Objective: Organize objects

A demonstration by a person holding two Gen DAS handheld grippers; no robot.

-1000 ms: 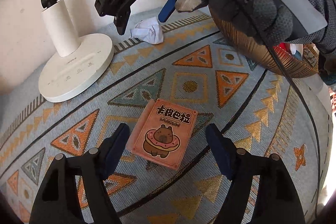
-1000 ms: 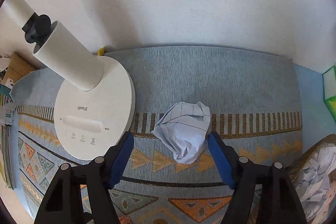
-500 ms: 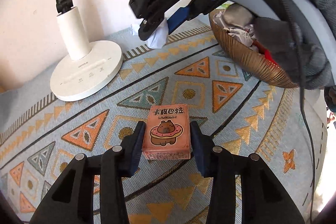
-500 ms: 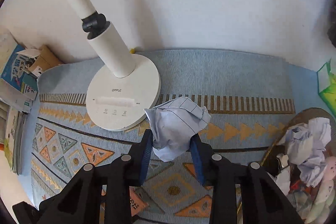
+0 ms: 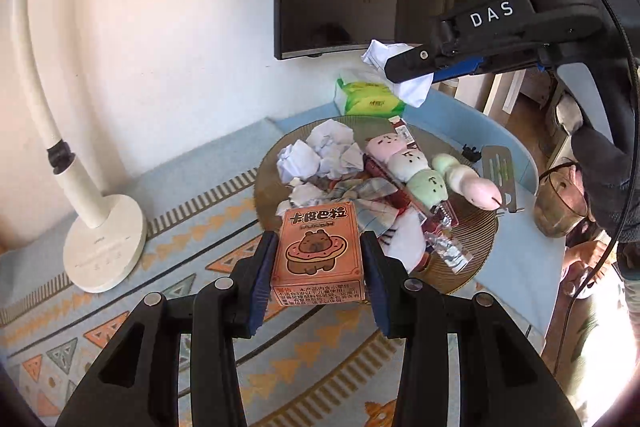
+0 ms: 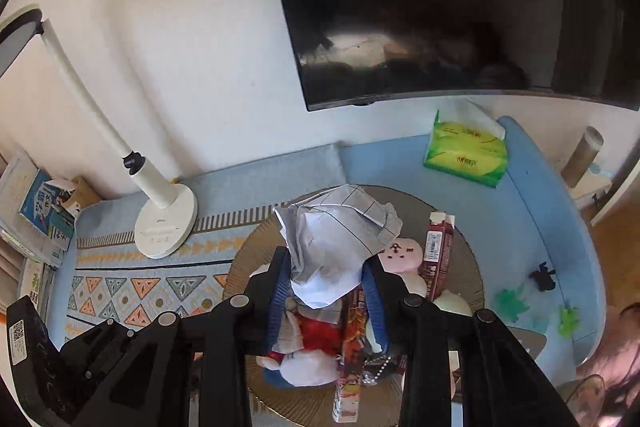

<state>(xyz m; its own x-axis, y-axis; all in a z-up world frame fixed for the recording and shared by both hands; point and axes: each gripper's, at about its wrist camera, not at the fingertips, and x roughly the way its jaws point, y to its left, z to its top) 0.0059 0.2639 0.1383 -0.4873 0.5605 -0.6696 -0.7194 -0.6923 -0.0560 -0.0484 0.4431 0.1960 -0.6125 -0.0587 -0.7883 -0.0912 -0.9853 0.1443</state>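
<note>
Both grippers loaded, neither item dropped yet. Left gripper (image 5: 318,267): fingers closed partway on the orange card box (image 5: 318,247), held clear of the table (image 5: 192,239) at the near edge of the woven basket (image 5: 472,247). Right gripper (image 6: 326,291): fingers clamped on the crumpled paper (image 6: 336,247), held over the basket, which already holds paper balls and plush toys. Left to do: release both into the basket. Versus a second ago: box and paper then lay on the patterned cloth between open fingers; now both are gripped, lifted and carried to the basket.

Dark television (image 6: 460,7) on white wall (image 6: 180,47)
</note>
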